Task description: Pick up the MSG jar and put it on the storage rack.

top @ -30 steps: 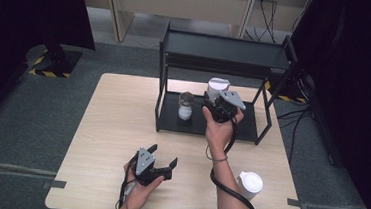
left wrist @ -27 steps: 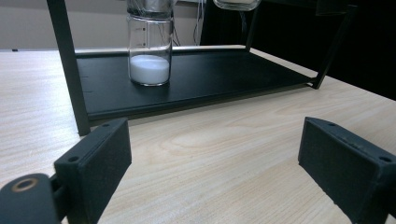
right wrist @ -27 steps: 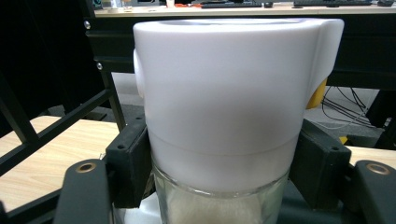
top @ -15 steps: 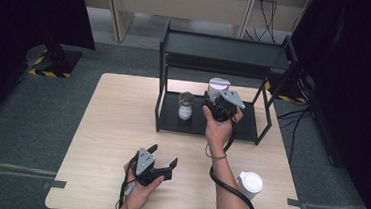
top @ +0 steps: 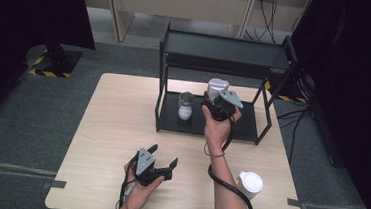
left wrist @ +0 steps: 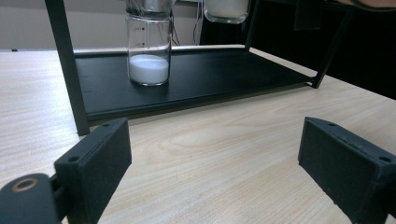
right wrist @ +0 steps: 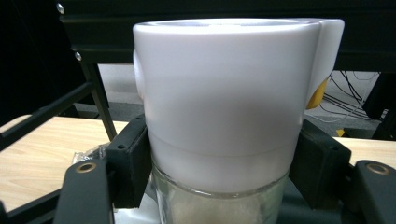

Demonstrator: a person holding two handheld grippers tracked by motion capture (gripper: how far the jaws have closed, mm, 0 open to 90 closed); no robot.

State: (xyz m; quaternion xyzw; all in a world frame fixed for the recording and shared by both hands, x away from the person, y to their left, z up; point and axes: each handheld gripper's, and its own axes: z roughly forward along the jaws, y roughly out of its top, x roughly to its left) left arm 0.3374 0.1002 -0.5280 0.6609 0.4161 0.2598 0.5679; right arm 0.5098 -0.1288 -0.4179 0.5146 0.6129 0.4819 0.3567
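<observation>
White-lidded jar | your right gripper clamped it over the far shelf | left gripper gaped empty, near | risk: jar slipping from the narrow grip, knocking the open jar.

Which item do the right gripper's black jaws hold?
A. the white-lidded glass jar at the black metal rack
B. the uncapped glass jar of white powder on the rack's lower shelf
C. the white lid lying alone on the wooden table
A: in the right gripper view the right gripper has both jaws pressed against the white-lidded glass jar just under its lid.
</observation>
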